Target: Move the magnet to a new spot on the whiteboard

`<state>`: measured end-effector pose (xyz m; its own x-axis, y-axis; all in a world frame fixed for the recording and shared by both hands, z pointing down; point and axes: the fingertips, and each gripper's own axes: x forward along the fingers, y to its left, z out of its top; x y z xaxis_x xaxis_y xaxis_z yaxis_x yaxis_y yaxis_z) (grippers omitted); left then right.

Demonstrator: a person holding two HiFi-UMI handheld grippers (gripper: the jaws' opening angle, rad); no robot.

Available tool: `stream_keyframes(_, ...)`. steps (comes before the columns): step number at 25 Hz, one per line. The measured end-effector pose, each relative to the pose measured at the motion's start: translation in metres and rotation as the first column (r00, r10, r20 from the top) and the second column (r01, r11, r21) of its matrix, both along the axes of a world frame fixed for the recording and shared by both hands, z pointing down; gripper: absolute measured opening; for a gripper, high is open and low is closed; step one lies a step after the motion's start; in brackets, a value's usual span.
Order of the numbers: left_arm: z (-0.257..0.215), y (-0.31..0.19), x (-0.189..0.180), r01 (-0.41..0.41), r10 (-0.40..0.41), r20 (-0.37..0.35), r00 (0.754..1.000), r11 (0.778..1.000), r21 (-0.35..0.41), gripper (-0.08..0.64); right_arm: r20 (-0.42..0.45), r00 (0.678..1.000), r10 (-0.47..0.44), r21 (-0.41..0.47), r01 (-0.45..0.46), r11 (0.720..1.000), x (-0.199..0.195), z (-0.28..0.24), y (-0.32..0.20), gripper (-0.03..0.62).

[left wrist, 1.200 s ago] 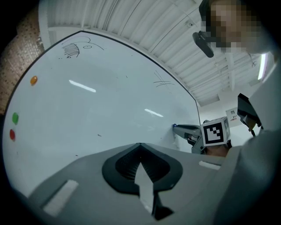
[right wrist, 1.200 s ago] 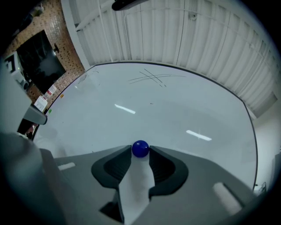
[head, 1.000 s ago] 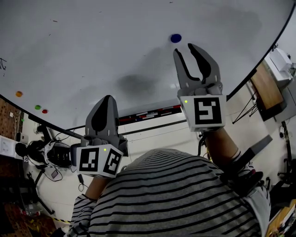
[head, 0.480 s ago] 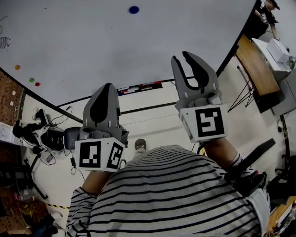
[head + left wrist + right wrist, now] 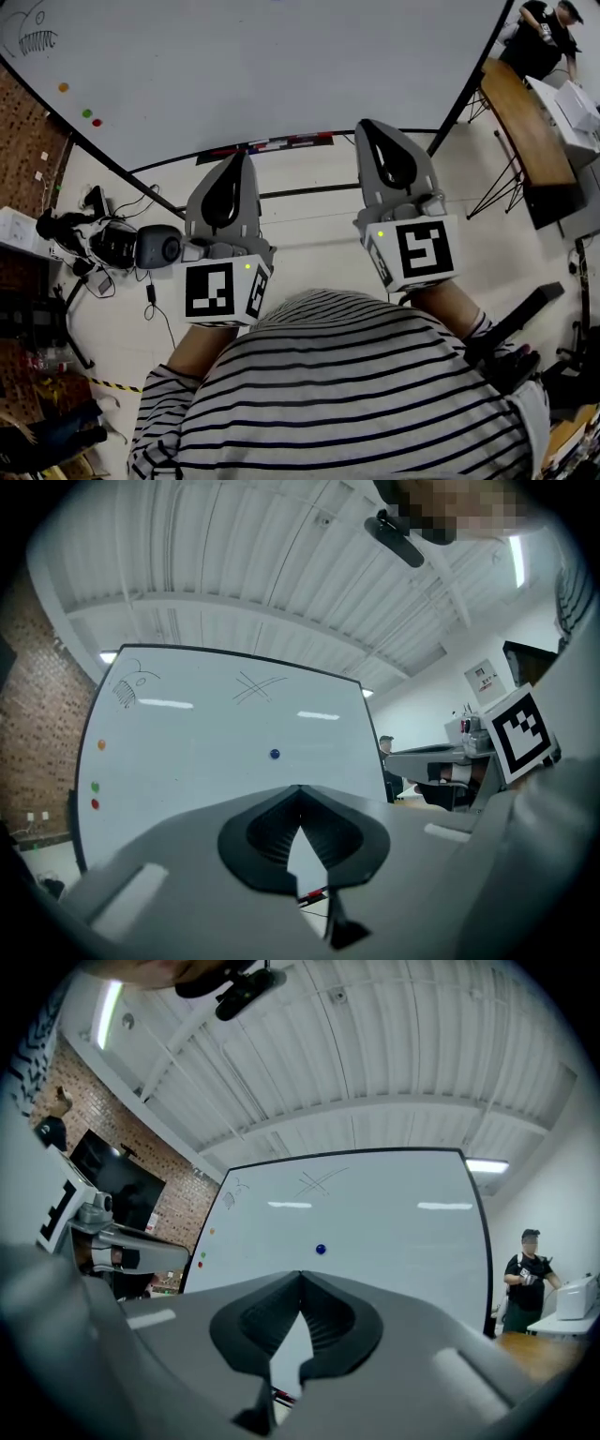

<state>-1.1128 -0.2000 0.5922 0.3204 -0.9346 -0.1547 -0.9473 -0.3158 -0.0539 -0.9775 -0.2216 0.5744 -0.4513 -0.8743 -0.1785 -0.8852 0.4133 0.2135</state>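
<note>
The blue magnet [image 5: 274,754] sticks to the middle of the whiteboard [image 5: 281,66]; the right gripper view also shows this magnet [image 5: 321,1250], but the head view does not. Both grippers are held away from the board, over the floor in front of it. My left gripper [image 5: 241,161] is shut with nothing in it, its tips [image 5: 300,790] meeting. My right gripper [image 5: 371,126] is also shut and empty, its jaws [image 5: 300,1277] pressed together. Orange [image 5: 63,87], green [image 5: 86,113] and red [image 5: 97,122] magnets sit at the board's left edge.
A marker tray [image 5: 267,144] runs under the whiteboard. A wooden desk [image 5: 525,141] stands to the right, with a person [image 5: 544,33] beyond it. Cables and equipment [image 5: 112,248] lie on the floor at left, by a brick wall [image 5: 23,141].
The right gripper's jaws have gone from open to shut with nothing in them. Both grippers have drawn back from the whiteboard, and the blue magnet has slid out of the head view's top.
</note>
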Motion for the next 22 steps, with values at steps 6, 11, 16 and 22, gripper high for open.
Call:
stream_keyframes(6,0.019,0.003,-0.039,-0.019,0.019,0.005,1.0,1.0,-0.009,0.016,-0.008,1.0,-0.029,-0.086,0.028,0.996,-0.058,0.015,0.005,0.0)
stream_keyframes(11,0.032,0.014,-0.038,-0.037,0.037,0.004,0.999,0.998,-0.053,0.016,0.0,0.999,-0.049,-0.096,0.049,0.994,-0.073,0.022,0.016,0.0)
stream_keyframes(16,0.039,0.015,-0.044,-0.044,0.044,-0.011,0.999,0.996,-0.08,0.015,-0.002,0.999,-0.047,-0.112,0.046,0.993,-0.082,0.026,0.018,0.0)
stream_keyframes(22,0.043,0.02,-0.053,-0.066,0.064,-0.022,0.998,0.994,-0.092,0.016,0.018,0.998,-0.063,-0.129,0.064,0.99,-0.098,0.034,0.023,0.0)
